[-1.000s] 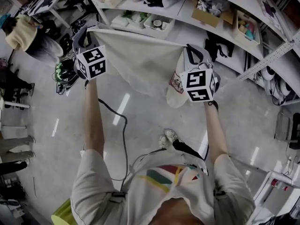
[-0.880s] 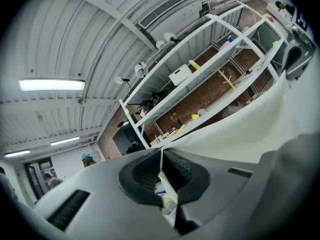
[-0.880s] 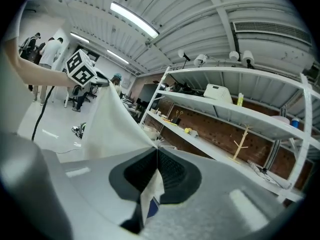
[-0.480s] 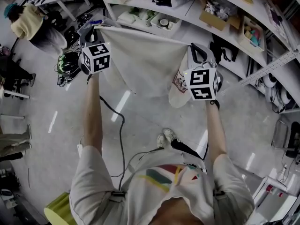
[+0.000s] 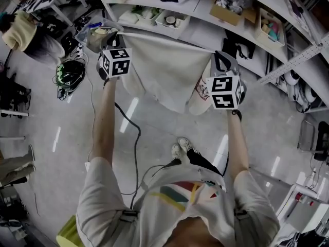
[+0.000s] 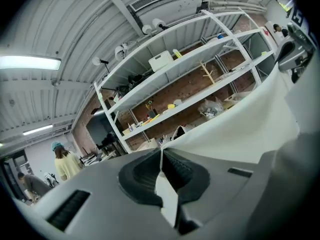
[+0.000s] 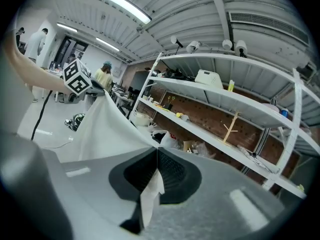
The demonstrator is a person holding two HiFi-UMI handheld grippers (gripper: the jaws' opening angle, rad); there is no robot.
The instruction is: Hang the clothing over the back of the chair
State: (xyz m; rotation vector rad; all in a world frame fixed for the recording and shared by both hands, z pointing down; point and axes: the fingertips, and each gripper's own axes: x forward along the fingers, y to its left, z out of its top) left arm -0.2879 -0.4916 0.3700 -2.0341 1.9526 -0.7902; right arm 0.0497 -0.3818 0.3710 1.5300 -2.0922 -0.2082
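Clothing [image 5: 167, 73], a pale cream garment, is held up in the air in front of the shelves [image 5: 205, 15], its top edge drawn straight between the two grippers and the rest drooping toward the floor [image 5: 154, 133]; the left hand-held gripper [image 5: 115, 36] is pressed together on one upper corner, fabric pinched between its pads; the right hand-held gripper [image 5: 218, 55] pinches the other corner likewise; both bare forearms stretch forward and apart, the left forearm [image 5: 104, 122] reaching slightly farther out than the right forearm [image 5: 235, 138].
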